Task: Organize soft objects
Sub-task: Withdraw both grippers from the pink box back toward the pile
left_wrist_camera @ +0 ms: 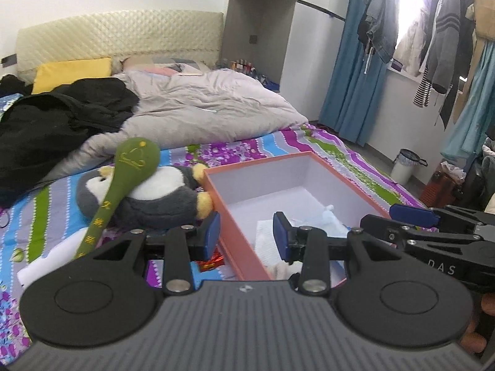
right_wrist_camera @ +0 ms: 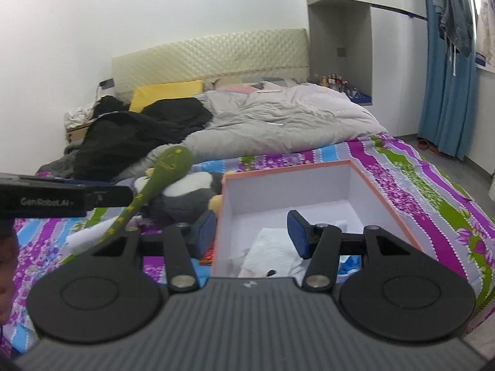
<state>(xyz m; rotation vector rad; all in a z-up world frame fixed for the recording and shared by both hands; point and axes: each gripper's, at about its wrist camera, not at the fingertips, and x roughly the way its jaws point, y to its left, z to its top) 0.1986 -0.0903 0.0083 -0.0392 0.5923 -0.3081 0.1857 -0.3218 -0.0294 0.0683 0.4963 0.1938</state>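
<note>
A grey and white penguin plush (left_wrist_camera: 161, 194) (right_wrist_camera: 185, 194) lies on the striped bed sheet (left_wrist_camera: 52, 204). A green spoon-shaped soft toy (left_wrist_camera: 131, 167) (right_wrist_camera: 168, 168) leans across it. Just right of them stands an open orange box (left_wrist_camera: 230, 216) (right_wrist_camera: 247, 198) with a white inside, holding white cloth (left_wrist_camera: 266, 238) (right_wrist_camera: 269, 247) and something light blue. My left gripper (left_wrist_camera: 246, 236) hovers open over the box's left wall, holding nothing. My right gripper (right_wrist_camera: 252, 233) is open over the same corner, also holding nothing. In the left wrist view the right gripper (left_wrist_camera: 389, 216) shows at the right edge.
Black clothing (left_wrist_camera: 55, 117) and a grey duvet (left_wrist_camera: 210, 105) cover the far half of the bed, with a yellow pillow (left_wrist_camera: 71, 71) by the headboard. A red wrapper (left_wrist_camera: 210, 262) and white paper (right_wrist_camera: 83, 235) lie left of the box. A bin (left_wrist_camera: 405, 167) and hanging clothes (left_wrist_camera: 442, 46) stand right.
</note>
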